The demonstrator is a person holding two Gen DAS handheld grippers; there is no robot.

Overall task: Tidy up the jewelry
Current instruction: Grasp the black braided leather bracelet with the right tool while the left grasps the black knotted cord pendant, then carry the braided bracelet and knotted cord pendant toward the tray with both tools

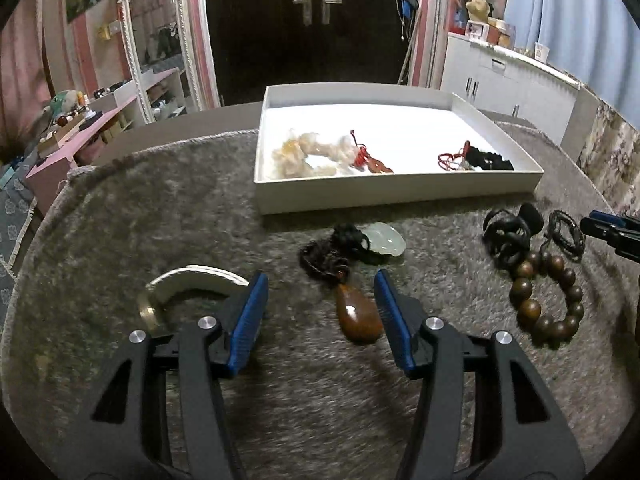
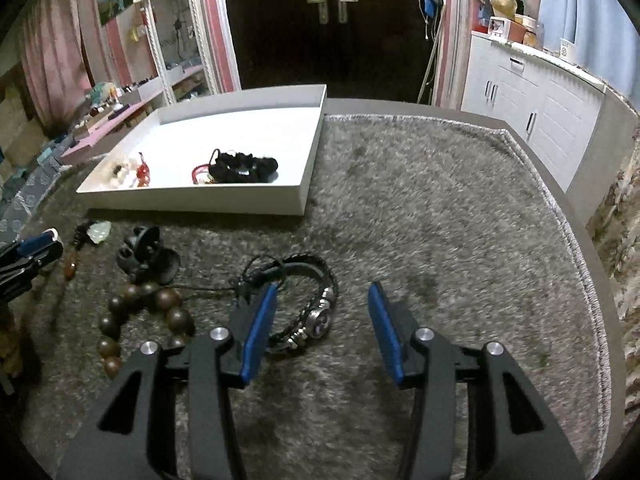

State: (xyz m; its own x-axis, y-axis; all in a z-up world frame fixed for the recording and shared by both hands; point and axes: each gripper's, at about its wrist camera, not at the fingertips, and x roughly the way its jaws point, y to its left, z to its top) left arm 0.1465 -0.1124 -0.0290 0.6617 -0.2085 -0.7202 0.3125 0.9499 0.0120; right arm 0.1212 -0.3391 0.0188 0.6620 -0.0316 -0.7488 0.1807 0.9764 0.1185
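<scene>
Two claws, both spread wide & holding nothing. Left claw (image 1: 320,300) hangs low over the grey shag rug (image 1: 160,208) on the worktop, w/ the brown teardrop pendant (image 1: 358,318) just inside its right finger. Right claw (image 2: 322,312) sits beside the black braided bracelet (image 2: 308,304).

Loose on the rug: 1 white bangle (image 1: 192,280), 1 pale jade pendant (image 1: 384,238), 1 wooden bead bracelet (image 1: 548,296), a heap of black rings (image 1: 508,236).

One white tray (image 1: 392,196) at the far side holds 3 pieces: pale fluffy band (image 1: 304,152), red-knot charm (image 1: 370,162), black piece w/ red cord (image 1: 480,158). Rug right of the tray lies bare out to its edge.
</scene>
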